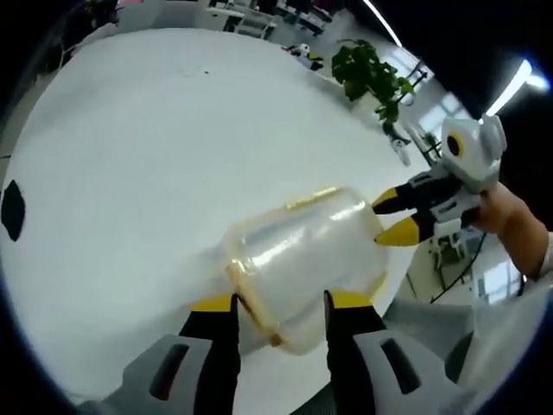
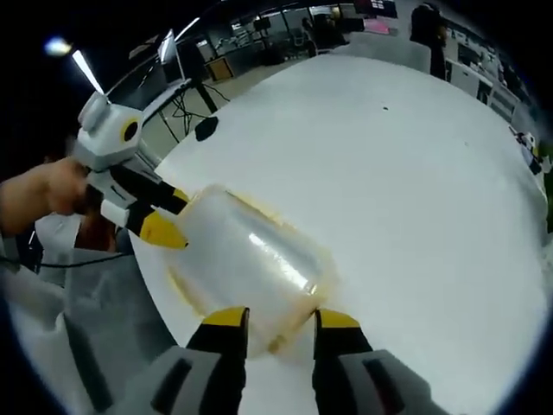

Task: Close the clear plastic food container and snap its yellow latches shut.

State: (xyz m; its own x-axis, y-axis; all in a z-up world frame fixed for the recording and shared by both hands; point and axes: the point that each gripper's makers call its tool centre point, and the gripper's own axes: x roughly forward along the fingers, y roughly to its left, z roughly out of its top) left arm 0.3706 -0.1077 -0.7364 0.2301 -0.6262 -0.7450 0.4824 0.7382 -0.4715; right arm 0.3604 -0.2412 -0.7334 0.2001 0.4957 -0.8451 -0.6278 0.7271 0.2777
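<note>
- A round white table [image 1: 130,173] is seen across both views, [image 2: 415,173] in the right gripper view; a dark round mark [image 1: 12,209] is seen near its edge.
- The clear plastic food container [image 1: 302,259] is found near the table's edge, between the two grippers; in the right gripper view [image 2: 251,259] it is seen from the opposite end. A yellowish rim is visible around it. Whether the latches are snapped cannot be told.
- The left gripper [image 1: 278,303] is placed at one end of the container, its yellow-tipped jaws apart, one on either side of the rim; whether they press on it cannot be told. In the right gripper view it [image 2: 160,220] is seen held by a hand [image 2: 47,194].
- The right gripper [image 2: 281,320] is placed at the other end, jaws likewise apart on either side of the container's edge; in the left gripper view its tips [image 1: 393,216] are seen against the container.
- A green potted plant [image 1: 371,73] is seen beyond the table.
</note>
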